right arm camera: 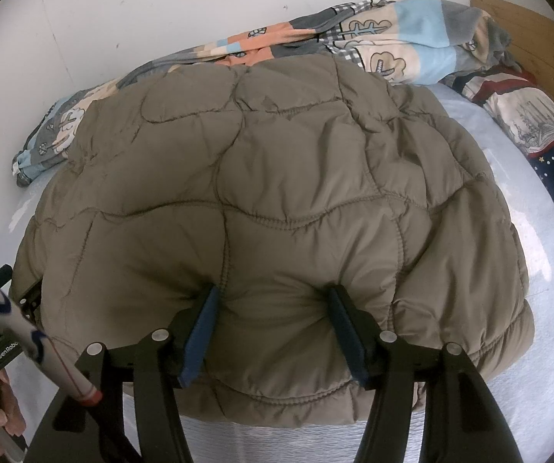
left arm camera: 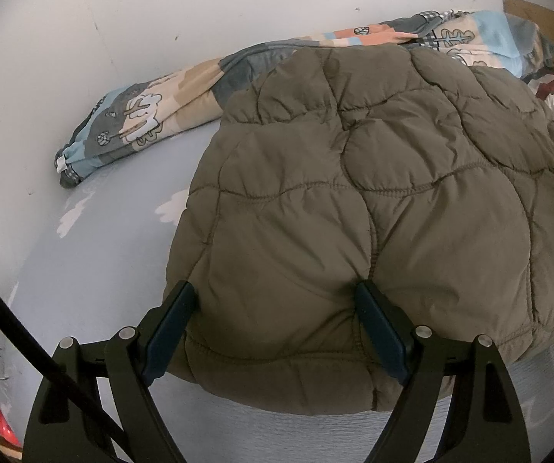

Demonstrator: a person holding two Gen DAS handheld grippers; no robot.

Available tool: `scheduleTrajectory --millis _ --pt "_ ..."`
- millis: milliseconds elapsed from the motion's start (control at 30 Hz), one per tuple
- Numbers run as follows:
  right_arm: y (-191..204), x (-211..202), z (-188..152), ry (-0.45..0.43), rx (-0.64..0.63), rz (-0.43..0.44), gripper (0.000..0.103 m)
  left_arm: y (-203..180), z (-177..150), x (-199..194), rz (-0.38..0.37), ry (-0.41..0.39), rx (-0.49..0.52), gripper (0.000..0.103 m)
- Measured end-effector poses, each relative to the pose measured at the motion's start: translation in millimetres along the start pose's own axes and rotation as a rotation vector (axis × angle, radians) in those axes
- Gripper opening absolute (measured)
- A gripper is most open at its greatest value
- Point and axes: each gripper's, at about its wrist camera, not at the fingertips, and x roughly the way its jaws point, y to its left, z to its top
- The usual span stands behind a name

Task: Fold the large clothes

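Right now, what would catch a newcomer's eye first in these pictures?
A big olive quilted jacket lies spread over the pale blue bed sheet, filling both views. Each gripper, left and right, presses open fingers into its near edge. A colorful patterned blanket lies bunched behind, along the white wall.

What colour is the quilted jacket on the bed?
The quilted jacket is olive-brown, best seen in the right wrist view.

Soft, even daylight fills both views, fairly bright on the white wall and pale bed. Shadows are faint, gathering in the jacket's quilted seams. Strong fisheye bending curves the edges, and dark corners frame each view. Focus is sharp centrally, slightly soft toward the rims.
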Motion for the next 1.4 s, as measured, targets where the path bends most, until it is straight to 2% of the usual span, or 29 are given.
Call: scheduleTrajectory --millis 333,900,1400 --pt "-1 -1 1 0.002 0.002 0.001 0.066 -1 0 -1 -0.001 0.001 0.005 0.085" --pt "-4 -4 -1 0.013 0.011 0.002 0.076 0 0 0 -0.003 0.001 0.012 0.085" --pt "-4 -14 3 0.000 0.031 0.000 0.078 0 0 -5 0.008 -0.013 0.022 0.085"
